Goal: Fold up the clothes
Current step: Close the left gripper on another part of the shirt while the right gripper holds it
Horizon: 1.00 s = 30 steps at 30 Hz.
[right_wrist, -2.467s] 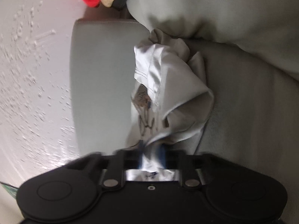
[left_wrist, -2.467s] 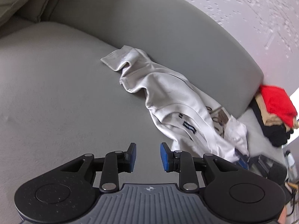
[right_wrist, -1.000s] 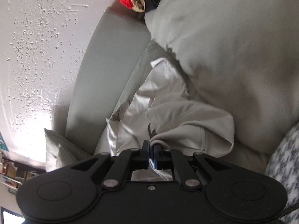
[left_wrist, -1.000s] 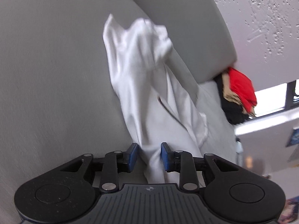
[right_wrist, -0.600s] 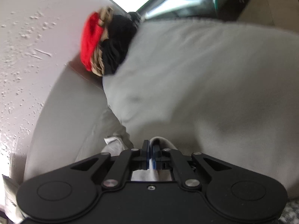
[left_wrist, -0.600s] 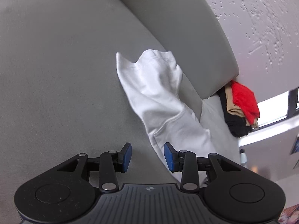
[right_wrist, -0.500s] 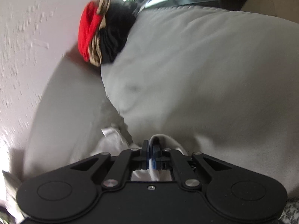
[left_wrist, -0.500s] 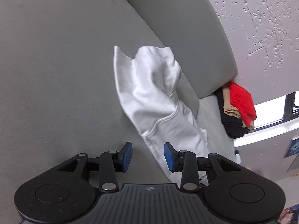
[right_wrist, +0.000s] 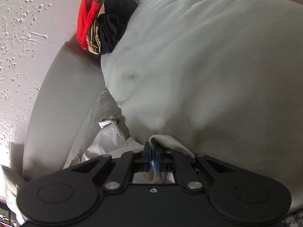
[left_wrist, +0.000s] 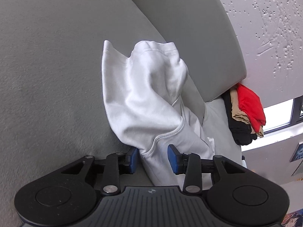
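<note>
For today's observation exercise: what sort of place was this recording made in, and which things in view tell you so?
Most likely a living room at home. A grey sofa fills both views, a white garment lies on its seat, and a stack of folded clothes rests on its end beside a bright window.

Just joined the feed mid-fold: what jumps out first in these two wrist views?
The white garment stands out first, bunched up on the grey sofa, with the left gripper opening, its blue pads on either side of the cloth. In the right wrist view, the right gripper is clamped on a fold of the same white fabric. A stack of folded clothes, red, tan and black, sits at the sofa's far end against the wall.
</note>
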### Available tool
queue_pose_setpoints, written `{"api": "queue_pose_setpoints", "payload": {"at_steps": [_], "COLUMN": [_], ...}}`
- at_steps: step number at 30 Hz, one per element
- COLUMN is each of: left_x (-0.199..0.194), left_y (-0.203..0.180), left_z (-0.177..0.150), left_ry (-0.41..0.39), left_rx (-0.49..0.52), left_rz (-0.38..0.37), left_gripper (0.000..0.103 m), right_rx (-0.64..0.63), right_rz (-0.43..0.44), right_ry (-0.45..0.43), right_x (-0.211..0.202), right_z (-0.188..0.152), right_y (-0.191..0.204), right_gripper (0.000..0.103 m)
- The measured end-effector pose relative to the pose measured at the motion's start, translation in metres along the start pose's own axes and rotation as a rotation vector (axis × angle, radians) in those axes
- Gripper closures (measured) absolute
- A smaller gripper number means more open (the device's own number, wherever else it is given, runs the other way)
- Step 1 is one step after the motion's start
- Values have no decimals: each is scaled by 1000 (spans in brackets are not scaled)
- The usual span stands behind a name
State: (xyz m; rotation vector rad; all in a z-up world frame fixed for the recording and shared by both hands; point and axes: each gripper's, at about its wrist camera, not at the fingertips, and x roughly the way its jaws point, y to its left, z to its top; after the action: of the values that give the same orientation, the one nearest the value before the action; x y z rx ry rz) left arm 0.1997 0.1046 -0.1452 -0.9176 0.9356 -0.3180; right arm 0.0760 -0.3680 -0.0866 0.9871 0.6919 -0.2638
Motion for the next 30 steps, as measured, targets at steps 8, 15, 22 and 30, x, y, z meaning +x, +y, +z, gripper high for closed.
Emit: {"api": "queue_pose_setpoints", "payload": {"at_steps": [8, 15, 22, 30], "left_x": [-15, -76, -199, -189], "left_y": [0, -38, -41, -2], "left_z": [-4, -7, -15, -54], "left_ry": [-35, -163, -235, -86], "left_rx": [-5, 105, 163, 191], "left_rz": [56, 26, 13, 236], "left_gripper": [98, 101, 101, 100], "right_rx": [19, -81, -106, -85], "right_rz": [37, 89, 249, 150], "right_ry": [1, -40, 71, 315], "right_x": [-3, -24, -88, -69], "right_z": [1, -3, -14, -63], "right_y": [-7, 14, 34, 5], "right_gripper": [98, 100, 100, 99]}}
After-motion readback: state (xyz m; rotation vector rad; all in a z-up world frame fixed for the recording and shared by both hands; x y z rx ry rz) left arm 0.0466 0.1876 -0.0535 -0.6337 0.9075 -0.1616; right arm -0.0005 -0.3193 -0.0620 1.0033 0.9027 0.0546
